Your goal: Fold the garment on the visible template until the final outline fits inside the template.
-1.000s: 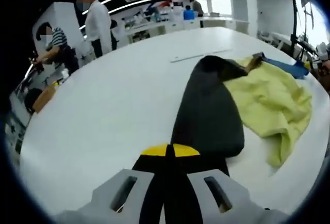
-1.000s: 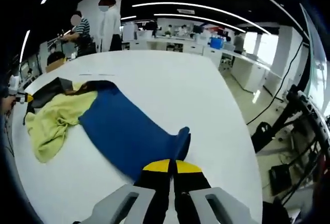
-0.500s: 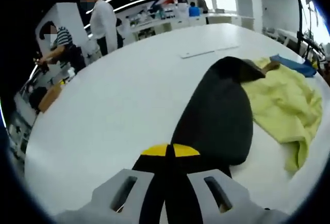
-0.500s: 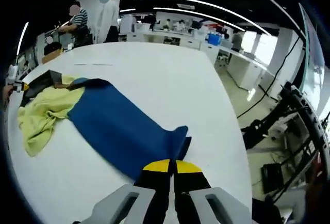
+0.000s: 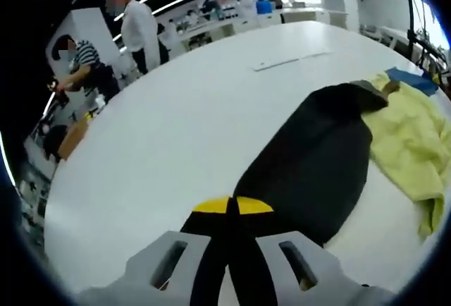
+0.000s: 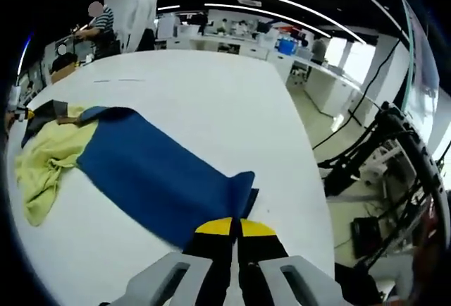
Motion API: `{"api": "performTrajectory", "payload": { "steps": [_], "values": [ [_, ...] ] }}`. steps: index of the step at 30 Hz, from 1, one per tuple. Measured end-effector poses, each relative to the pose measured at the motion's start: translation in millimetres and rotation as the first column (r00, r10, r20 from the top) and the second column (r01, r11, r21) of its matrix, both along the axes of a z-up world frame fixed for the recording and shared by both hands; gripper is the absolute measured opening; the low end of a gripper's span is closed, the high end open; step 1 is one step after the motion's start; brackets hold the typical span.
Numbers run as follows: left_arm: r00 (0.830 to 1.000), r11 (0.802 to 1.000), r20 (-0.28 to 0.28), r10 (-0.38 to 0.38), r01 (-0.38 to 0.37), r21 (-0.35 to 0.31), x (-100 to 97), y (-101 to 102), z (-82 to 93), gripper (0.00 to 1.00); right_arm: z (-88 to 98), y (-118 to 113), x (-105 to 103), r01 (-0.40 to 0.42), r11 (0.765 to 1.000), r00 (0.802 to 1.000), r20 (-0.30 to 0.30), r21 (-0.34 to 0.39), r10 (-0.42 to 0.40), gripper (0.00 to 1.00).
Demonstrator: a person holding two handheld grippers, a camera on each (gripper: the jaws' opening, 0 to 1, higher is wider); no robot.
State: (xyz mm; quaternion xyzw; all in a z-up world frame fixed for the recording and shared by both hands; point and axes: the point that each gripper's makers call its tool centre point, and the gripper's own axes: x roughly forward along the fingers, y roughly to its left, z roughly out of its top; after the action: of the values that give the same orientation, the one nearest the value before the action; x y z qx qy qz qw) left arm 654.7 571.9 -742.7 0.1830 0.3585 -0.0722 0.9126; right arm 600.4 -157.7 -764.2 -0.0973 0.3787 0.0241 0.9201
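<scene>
- In the left gripper view we see the left tongs (image 5: 231, 206) pressed together on the near end of the black sleeve (image 5: 310, 165); the pinched cloth itself is hidden between the yellow tips.
- In the right gripper view the right tongs (image 6: 235, 227) are likewise together, clamped on the near end of the blue sleeve (image 6: 151, 179).
- The garment (image 6: 49, 154) lies on the white bench (image 5: 176, 130), its yellow body bunched and wrinkled between the two sleeves, so we cannot make out its outline.
- The black sleeve runs from the left tongs away and to the right towards the yellow body (image 5: 416, 144); the blue sleeve runs from the right tongs away and to the left.
- A thin pale strip (image 5: 290, 60) lies on the bench beyond the garment; we cannot tell what it is.
- Two people (image 5: 137, 27) stand past the bench's far edge, and a black stand with cables (image 6: 380, 172) sits off the bench to the right.
</scene>
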Motion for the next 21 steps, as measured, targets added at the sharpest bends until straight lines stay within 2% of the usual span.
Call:
{"api": "performTrajectory", "payload": {
  "steps": [4,8,15,21],
  "values": [
    [1.0,1.0,0.002,0.004,-0.004,0.007,1.7,1.4,0.3,0.01,-1.6,1.4,-0.5,0.002,1.0,1.0,-0.001,0.01,-0.002,0.0],
    [1.0,1.0,0.025,0.008,-0.008,-0.004,2.0,1.3,5.0,0.12,2.6,5.0,1.8,-0.017,0.999,0.999,0.028,0.032,0.016,0.01],
    [0.997,0.999,0.069,-0.019,0.022,-0.046,3.3,-10.9,15.6,0.29,14.7,14.1,9.5,-0.04,0.996,0.995,0.092,0.082,0.033,0.24],
    [0.992,0.992,0.107,-0.068,0.079,-0.095,6.3,-29.8,23.7,0.43,27.4,45.1,20.2,-0.148,0.98,0.981,0.144,0.13,0.129,0.47]
  ]
}}
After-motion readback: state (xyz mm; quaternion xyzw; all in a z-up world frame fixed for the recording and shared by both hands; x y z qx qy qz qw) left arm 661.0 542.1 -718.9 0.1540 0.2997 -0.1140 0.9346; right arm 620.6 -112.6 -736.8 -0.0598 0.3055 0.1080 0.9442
